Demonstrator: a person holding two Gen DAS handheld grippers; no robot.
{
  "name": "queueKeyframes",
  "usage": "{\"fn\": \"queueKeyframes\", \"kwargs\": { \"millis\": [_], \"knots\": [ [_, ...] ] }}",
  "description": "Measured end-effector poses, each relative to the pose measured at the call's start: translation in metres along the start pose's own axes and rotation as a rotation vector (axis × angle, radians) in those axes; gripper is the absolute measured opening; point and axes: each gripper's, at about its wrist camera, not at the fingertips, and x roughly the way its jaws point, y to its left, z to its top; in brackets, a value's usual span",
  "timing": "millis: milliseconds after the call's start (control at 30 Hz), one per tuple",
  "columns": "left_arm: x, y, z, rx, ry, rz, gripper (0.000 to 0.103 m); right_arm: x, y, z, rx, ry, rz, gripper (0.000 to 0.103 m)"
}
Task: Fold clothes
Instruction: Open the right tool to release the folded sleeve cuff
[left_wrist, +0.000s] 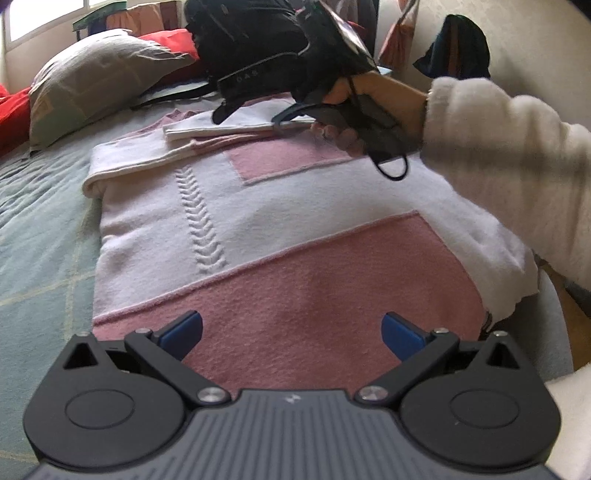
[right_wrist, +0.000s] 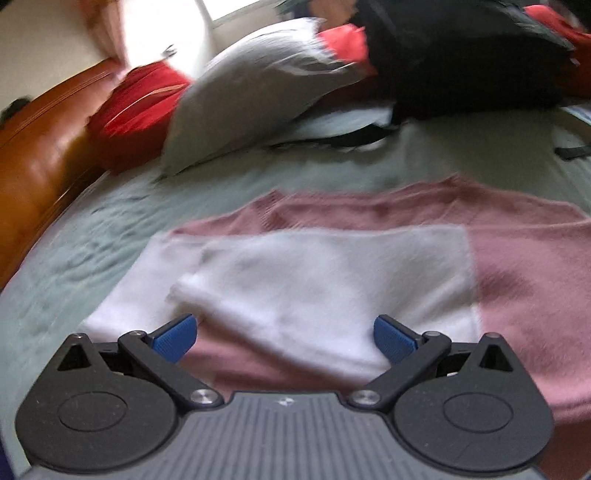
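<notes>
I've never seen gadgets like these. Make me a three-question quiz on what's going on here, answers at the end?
1. True or false: the left gripper is clamped on the sweater.
2. Which colours make up the sweater: A) pink and white, B) blue and yellow, C) all black?
3. What lies on the bed beyond the sweater, beside the red cushion?

Key
1. False. Both it and the right gripper have their jaws spread, holding nothing.
2. A.
3. A grey pillow.
</notes>
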Motion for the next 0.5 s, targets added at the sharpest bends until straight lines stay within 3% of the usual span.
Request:
{"fn": "queueKeyframes", "kwargs": {
  "millis": [167,300,500],
  "knots": [
    [0.002,-0.013,0.005,0.035,0.008,-0.003,0.102,-0.046,-0.013,-0.001,0.010,-0.025,0.030,0.103],
    [0.004,-0.018,0.007,0.042,0.006,-0.007,0.102,-0.098,-0.056,-0.012,0.070,-0.103,0.002,0.103],
    [0.012,-0.022,0.012,0.053,0.020,-0.004,0.102,-0.125,-0.112,-0.039,0.162,-0.145,-0.019,0.103]
  ]
}}
